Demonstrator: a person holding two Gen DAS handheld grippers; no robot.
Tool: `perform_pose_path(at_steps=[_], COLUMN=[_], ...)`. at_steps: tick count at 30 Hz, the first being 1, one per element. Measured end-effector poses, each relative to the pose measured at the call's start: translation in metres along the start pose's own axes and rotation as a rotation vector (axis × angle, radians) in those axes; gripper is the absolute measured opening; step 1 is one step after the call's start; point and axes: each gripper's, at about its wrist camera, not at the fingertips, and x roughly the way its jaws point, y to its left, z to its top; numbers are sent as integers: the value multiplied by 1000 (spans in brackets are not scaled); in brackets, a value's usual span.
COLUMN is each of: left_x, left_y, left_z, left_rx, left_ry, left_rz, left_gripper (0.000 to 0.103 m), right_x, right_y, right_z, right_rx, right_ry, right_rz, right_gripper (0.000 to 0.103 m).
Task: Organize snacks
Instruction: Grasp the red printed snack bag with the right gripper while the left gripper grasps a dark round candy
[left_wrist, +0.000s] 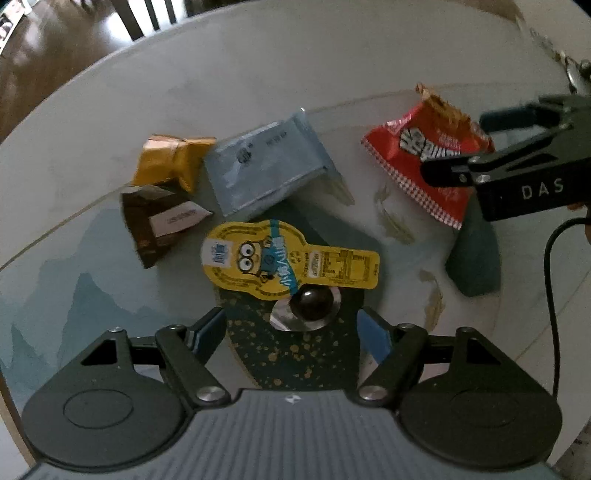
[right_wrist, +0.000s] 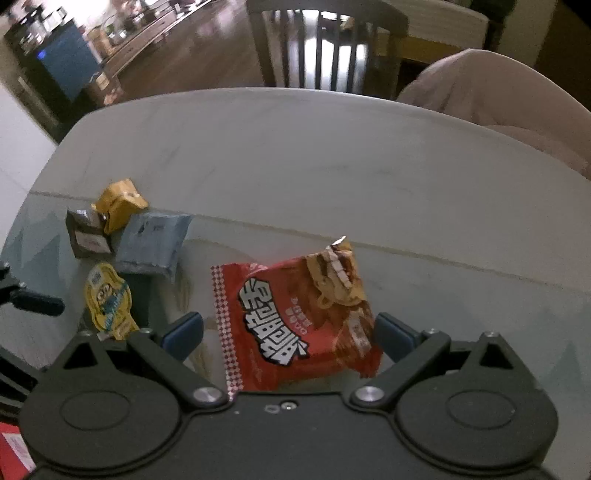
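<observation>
Left wrist view: left gripper (left_wrist: 291, 332) points down at the counter (left_wrist: 258, 74), fingers (left_wrist: 373, 336) spread wide and released, nothing pressed between them. In the gap lies a dark chocolate ball (left_wrist: 312, 303) on its silver foil, touching the lower edge of the yellow cartoon snack pack (left_wrist: 280, 260). Above that pack, a grey-blue pouch (left_wrist: 269, 166); to its left a gold wrapped snack (left_wrist: 168, 162) and a dark brown wrapped snack (left_wrist: 159, 221), the two touching. Upper right, the red noodle-snack bag (left_wrist: 424, 155) lies flat, with the right gripper (left_wrist: 480, 147) over its right side, fingers apart.

Right wrist view: right gripper (right_wrist: 291, 328) angled steeply down, fingers (right_wrist: 184, 330) released and standing either side of the red noodle-snack bag (right_wrist: 291, 325), neither pad pressing it; bag rests on the counter (right_wrist: 332, 147). Far left cluster: yellow cartoon snack pack (right_wrist: 107, 299), grey-blue pouch (right_wrist: 151, 243), gold wrapped snack (right_wrist: 118, 205), dark brown wrapped snack (right_wrist: 86, 232). A chair (right_wrist: 325, 44) stands behind the counter
</observation>
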Motion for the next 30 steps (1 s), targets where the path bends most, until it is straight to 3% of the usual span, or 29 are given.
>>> perform_pose_path(at_steps=[7,13,16,17,18,22,24,26,30], left_x=[22,30,29,28,28,25,22,19,17], left_y=[-6,-18,-24,-25,-26,-22,-22,-16,-4], left_z=[6,8,8,7,7,5,5,2,-3], left_rx=[34,68,72,73,71,58,48,23,-25], left_ry=[52,42,21,15,9,-14,-28,-34,-40], left_rz=[7,42,57,57,56,51,46,37,33], left_gripper=[68,65,56,48,40,38,34,24,24], right_x=[12,22,26,28,28,26,24,17,12], right_y=[5,7,7,8,8,9,10,9,9], right_z=[1,1,0,-1,-1,-3,-6,-7,-14], right_rx=[-124,-188,-184,-181,-179,-179,-176,-155,-132], right_ry=[3,16,18,17,17,6,-8,-18,-21], right_rz=[-26,-62,-62,-57,-52,-54,-56,-25,-29], right_gripper=[99,99,99,99,97,93,80,77,76])
